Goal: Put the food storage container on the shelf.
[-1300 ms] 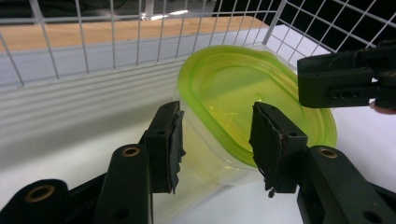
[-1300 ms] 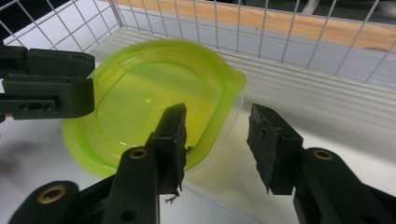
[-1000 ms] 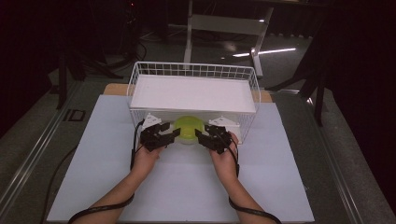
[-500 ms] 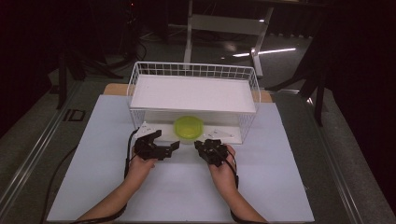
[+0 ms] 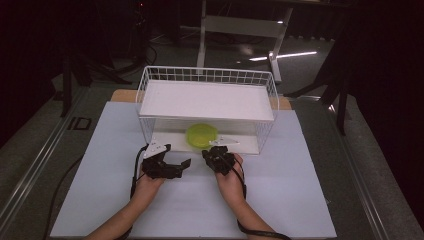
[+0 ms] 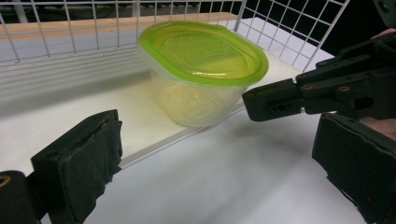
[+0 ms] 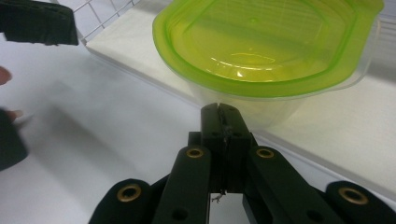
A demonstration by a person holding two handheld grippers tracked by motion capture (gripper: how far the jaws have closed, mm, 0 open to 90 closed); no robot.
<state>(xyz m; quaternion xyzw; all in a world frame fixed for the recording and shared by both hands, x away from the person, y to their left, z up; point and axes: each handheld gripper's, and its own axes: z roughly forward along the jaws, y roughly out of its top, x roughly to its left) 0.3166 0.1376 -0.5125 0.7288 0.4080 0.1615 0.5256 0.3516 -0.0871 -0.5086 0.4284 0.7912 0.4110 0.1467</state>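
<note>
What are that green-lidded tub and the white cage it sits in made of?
The tub looks like thin clear plastic: you can see through its cloudy wall. Its lid seems to be glossy translucent green plastic, with light glinting on it. The cage is probably metal wire with a white coating, judging by its thin straight grid bars. Its shelf is a matte white board; the material is unclear.

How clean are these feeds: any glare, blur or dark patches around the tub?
High view: the mat is evenly lit, the surroundings almost black, and a bright streak glares on the floor behind the basket. Left gripper view: the tub is fairly sharp, the near jaws soft. Right gripper view: small highlights on the lid, its far edge washed out, the near jaws blurred.
</note>
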